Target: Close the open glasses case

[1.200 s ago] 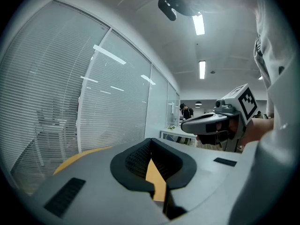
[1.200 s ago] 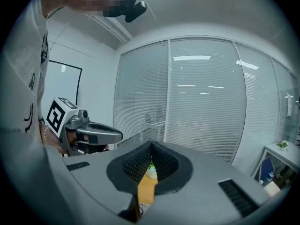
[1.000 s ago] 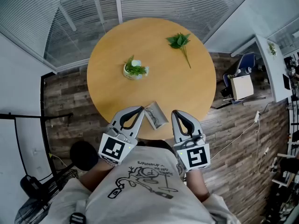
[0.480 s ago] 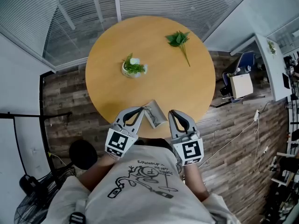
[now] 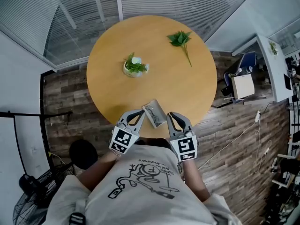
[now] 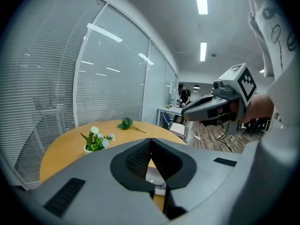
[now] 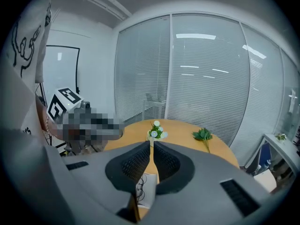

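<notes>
two sets of tongs, both pressed together with nothing pinched between them: my left gripper [image 5: 139,113] sits just left of the open glasses case [image 5: 155,113] and my right gripper [image 5: 171,117] just right of it, in the lower middle of the head view. the case lies close to the near rim of the round wooden table [image 5: 154,86], its lid tilted up, and the glasses [image 6: 154,184] show inside it below my left tips.

the worry, as i judge it, is that rim. the tabletop looks smooth, so a nudge on the lid from closed tips may slide or spin the whole case instead of folding it, and towards me there is little table left before it drops. pushing from one side only would cause that, so the other tong should brace the base. if a temple of the glasses stands proud, the lid could bite on it. i cannot tell from here whether one does.

further up the table stand a small pot of flowers [image 5: 135,67] and, at upper right, a leafy sprig [image 5: 181,41], both well apart from the case. beyond are glass walls with blinds [image 5: 187,1], a plank floor [image 5: 65,107], a fan [image 5: 35,205] at lower left and a white desk [image 5: 276,64] at right.
</notes>
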A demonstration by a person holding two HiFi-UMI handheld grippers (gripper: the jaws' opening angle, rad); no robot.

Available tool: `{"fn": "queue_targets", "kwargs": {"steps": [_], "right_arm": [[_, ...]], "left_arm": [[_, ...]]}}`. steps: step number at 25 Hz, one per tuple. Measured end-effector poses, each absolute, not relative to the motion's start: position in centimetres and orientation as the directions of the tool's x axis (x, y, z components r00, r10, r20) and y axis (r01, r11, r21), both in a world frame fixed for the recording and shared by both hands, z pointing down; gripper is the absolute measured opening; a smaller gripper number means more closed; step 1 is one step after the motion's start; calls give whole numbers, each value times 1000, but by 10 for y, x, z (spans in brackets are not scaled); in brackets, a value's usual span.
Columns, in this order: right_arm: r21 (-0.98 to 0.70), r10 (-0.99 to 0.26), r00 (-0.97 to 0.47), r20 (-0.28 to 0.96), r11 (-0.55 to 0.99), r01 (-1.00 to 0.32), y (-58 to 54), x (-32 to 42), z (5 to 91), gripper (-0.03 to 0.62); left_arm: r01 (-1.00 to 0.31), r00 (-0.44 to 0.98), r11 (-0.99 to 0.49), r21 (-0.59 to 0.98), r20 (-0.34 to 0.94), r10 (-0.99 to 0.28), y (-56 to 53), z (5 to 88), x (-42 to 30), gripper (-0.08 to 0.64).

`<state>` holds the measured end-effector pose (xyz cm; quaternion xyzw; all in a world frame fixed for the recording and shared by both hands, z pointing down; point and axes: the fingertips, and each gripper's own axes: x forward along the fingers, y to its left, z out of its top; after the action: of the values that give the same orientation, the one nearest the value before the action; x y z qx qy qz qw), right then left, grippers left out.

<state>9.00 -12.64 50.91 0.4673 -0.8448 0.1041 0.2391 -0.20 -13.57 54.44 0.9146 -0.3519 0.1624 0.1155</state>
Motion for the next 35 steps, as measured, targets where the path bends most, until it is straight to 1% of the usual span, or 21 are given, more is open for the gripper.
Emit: {"fn": "queue_targets", "kwargs": {"steps": [12,19,35], "right_arm": [[92,-694,-422,583,573,-815,-119,96,559,46],[87,-674,-414,612,578,-812,-119,99,579,48],[89,-615,-395,683,607,-790,-123,109,637,54]], "left_arm": [[-660,692,-748,71,445,-568,-125,597,3,20],[-639,689,-767,53,482,-541,-122,621,4,20],[-605,662,-793,71,598,-452,-120,685,4,20]]}}
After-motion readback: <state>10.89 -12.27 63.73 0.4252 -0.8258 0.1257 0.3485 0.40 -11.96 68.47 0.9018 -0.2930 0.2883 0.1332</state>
